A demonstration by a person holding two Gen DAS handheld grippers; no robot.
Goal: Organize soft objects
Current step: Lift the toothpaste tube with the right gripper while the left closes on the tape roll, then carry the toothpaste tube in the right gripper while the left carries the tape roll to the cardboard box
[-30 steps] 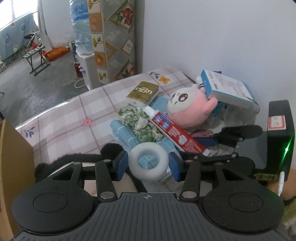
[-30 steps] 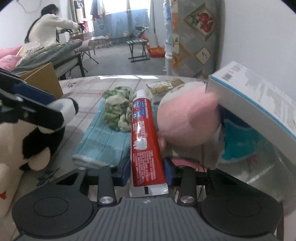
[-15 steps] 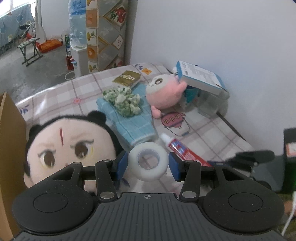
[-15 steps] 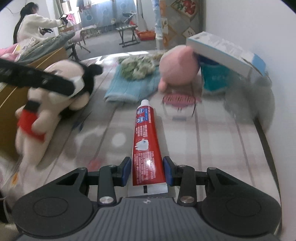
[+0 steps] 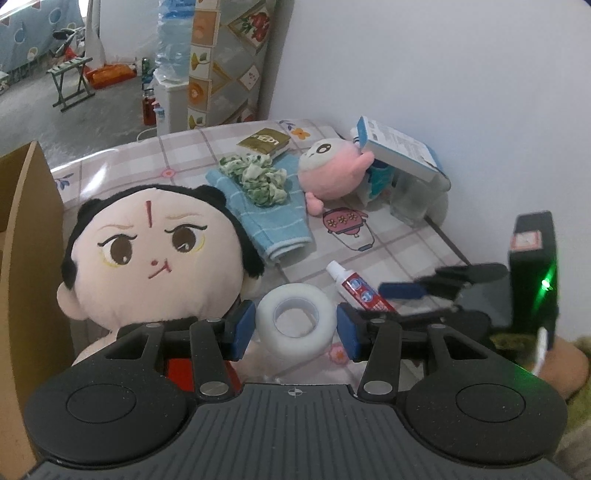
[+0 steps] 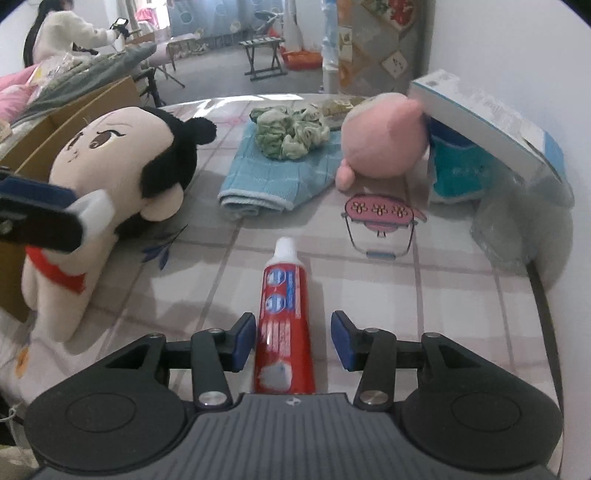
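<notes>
My left gripper (image 5: 295, 328) is shut on a white tape roll (image 5: 295, 343), held just above the table in front of a big black-haired doll (image 5: 151, 251). A red toothpaste tube (image 6: 284, 314) lies on the tablecloth between the fingers of my right gripper (image 6: 293, 339). Its jaws are closing, and a small gap shows on each side of the tube. Farther back, a green scrunchie (image 6: 291, 133) sits on a folded blue towel (image 6: 273, 177), and a pink plush (image 6: 384, 136) is to the right of the towel. The left gripper's finger and roll (image 6: 96, 206) show at the left of the right wrist view.
A cardboard box (image 5: 29, 221) stands at the table's left edge, behind the doll. A white-and-blue carton (image 5: 399, 147) leans on a clear container by the wall. A gold packet (image 5: 264, 142) lies at the back, a black device (image 5: 532, 258) at the right. A person (image 6: 62, 33) is far off.
Both grippers pulled back from the pile towards the table's front. The toothpaste came off the towel with the right gripper, whose pads now stand off it. The doll has come into view.
</notes>
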